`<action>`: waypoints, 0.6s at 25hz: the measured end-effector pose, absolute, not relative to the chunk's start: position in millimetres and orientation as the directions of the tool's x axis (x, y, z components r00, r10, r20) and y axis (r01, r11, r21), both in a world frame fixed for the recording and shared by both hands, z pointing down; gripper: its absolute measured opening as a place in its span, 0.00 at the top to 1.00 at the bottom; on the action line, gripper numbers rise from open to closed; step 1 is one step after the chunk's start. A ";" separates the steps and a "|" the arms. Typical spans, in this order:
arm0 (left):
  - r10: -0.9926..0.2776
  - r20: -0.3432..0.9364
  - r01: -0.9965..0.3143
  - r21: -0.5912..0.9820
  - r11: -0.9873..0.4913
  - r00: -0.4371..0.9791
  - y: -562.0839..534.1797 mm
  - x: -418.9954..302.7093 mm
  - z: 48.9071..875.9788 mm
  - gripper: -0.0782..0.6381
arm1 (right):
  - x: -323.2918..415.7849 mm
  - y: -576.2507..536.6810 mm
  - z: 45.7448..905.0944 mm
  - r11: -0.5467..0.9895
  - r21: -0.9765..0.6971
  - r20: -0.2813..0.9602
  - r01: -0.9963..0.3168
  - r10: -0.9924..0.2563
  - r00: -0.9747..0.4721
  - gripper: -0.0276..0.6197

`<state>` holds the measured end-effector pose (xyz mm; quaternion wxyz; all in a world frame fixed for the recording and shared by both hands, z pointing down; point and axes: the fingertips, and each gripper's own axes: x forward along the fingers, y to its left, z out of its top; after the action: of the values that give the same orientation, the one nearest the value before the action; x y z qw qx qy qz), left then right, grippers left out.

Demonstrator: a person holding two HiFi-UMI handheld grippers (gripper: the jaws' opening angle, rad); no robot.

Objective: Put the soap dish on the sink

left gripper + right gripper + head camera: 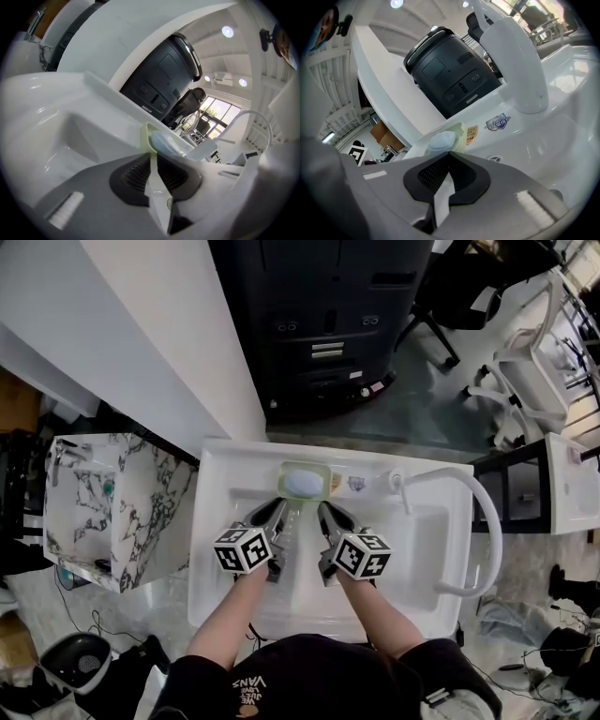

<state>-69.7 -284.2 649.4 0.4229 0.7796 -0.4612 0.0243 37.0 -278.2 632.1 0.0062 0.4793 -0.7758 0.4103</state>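
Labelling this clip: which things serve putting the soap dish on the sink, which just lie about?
In the job: pale green rectangular soap dish, glossy white sink, left gripper, right gripper.
Lying about: black boxy machine, marble-patterned counter, white office chair, curved white tap.

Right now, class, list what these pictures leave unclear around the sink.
Blue sticker print: too small in head view, blurred in right gripper view.
Dish floor: under the soap in every view.
Dish's near rim: behind the left gripper and right gripper in their own views.
Faucet top: cut off by the right gripper view's edge.
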 end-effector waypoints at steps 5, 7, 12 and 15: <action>-0.701 0.426 -0.734 0.647 -0.206 0.572 -286.9 -69.6 650.2 0.75 | 37.7 -280.7 632.4 0.197 -0.635 0.404 -0.747 -0.739 -0.539 0.95; -0.701 0.423 -0.729 0.654 -0.203 0.574 -287.7 -69.2 650.3 0.75 | 37.9 -281.7 632.7 0.196 -0.636 0.405 -0.747 -0.739 -0.538 0.95; -0.699 0.422 -0.724 0.660 -0.199 0.577 -284.8 -68.9 649.2 0.75 | 38.5 -280.1 632.2 0.195 -0.644 0.402 -0.740 -0.737 -0.544 0.95; -0.701 0.416 -0.723 0.660 -0.206 0.579 -283.5 -69.5 644.9 0.75 | 39.4 -278.4 629.0 0.196 -0.649 0.393 -0.735 -0.741 -0.544 0.95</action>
<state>-69.5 -283.5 644.9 0.4321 0.7765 -0.4585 0.0124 39.4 -278.4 629.0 -0.0037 0.4772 -0.7731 0.4177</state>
